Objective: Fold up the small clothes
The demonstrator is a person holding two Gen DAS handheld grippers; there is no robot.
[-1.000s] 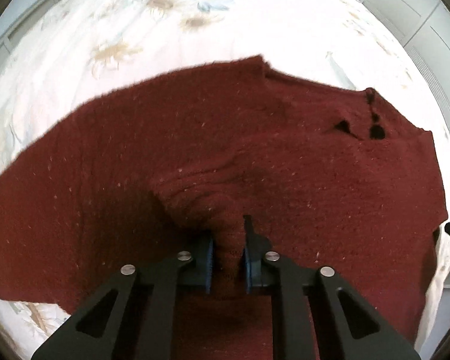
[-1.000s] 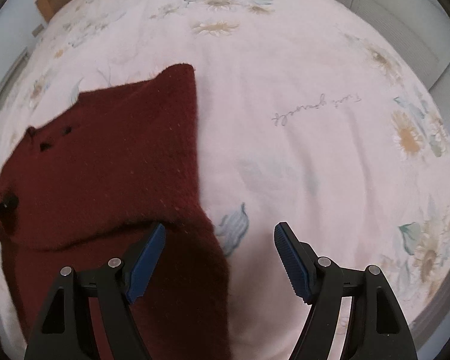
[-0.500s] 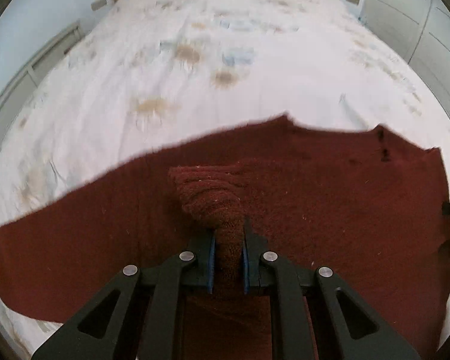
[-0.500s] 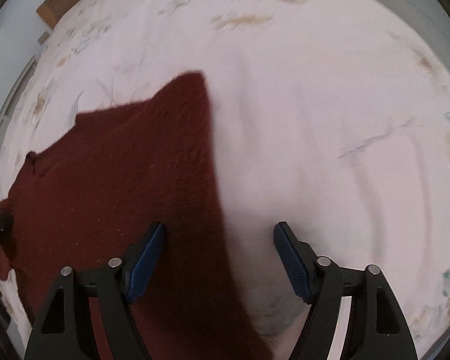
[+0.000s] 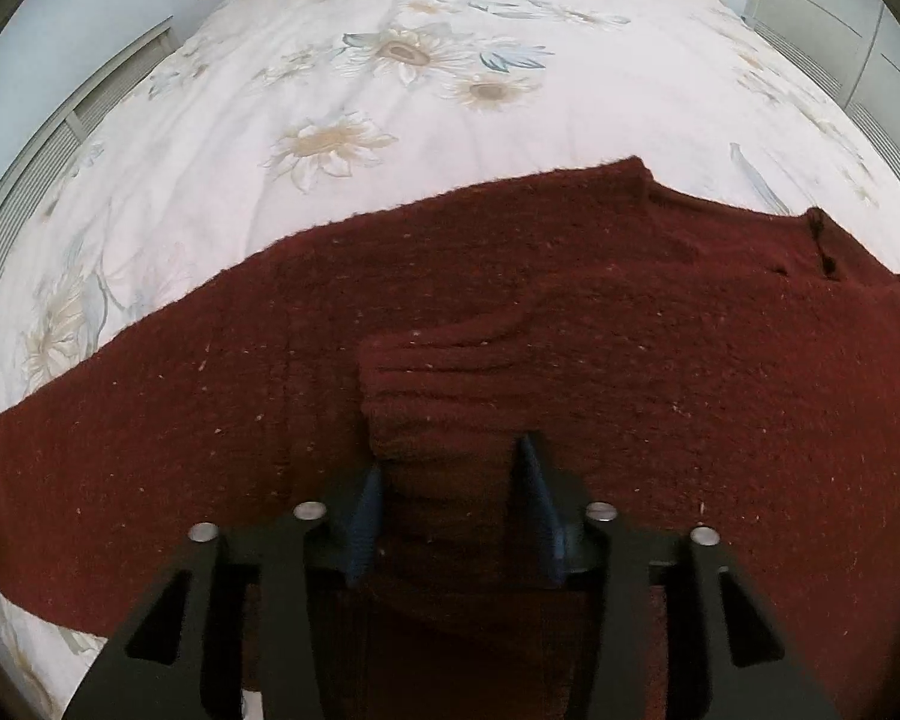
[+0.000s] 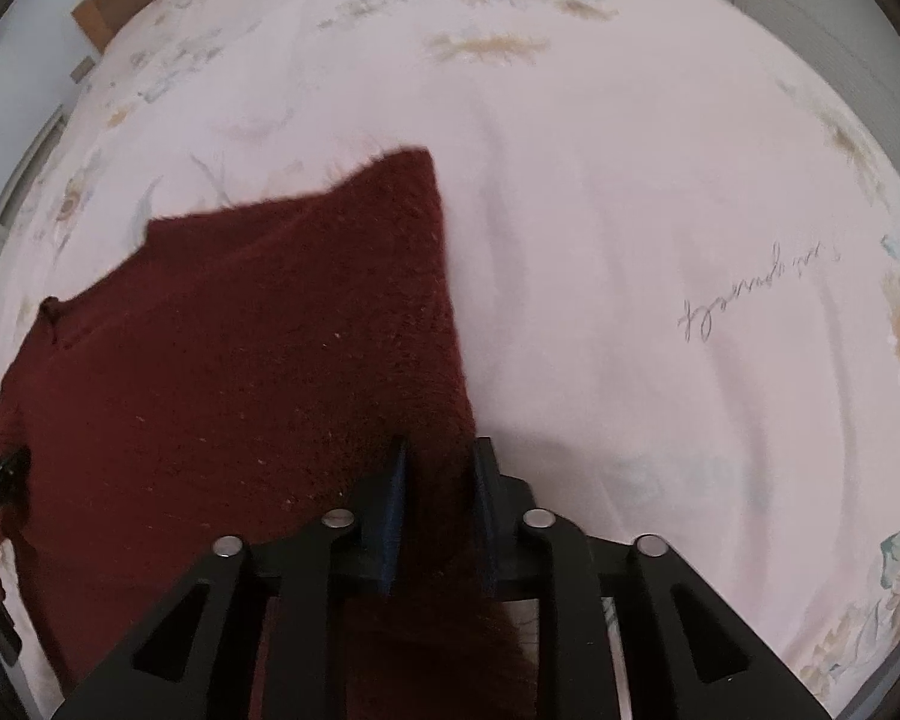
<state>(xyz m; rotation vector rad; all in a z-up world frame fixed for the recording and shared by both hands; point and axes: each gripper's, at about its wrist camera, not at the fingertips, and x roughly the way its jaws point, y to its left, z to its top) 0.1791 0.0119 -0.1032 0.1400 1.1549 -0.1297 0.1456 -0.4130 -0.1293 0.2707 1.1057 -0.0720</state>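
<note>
Left wrist view: the dark red sweater [image 5: 510, 312] lies across the lower half of the frame on the floral bedspread [image 5: 390, 90] — the left gripper [image 5: 450, 480] has its jaws parted around a ribbed cuff.

Right wrist view: the right gripper [image 6: 435, 480] has its jaws pinching the sweater's [image 6: 240, 348] right edge at lower center — bedspread [image 6: 630, 210] fills the right.

Dark red knit sweater [image 5: 570, 312] spread on bed, ribbed cuff folded over.
</note>
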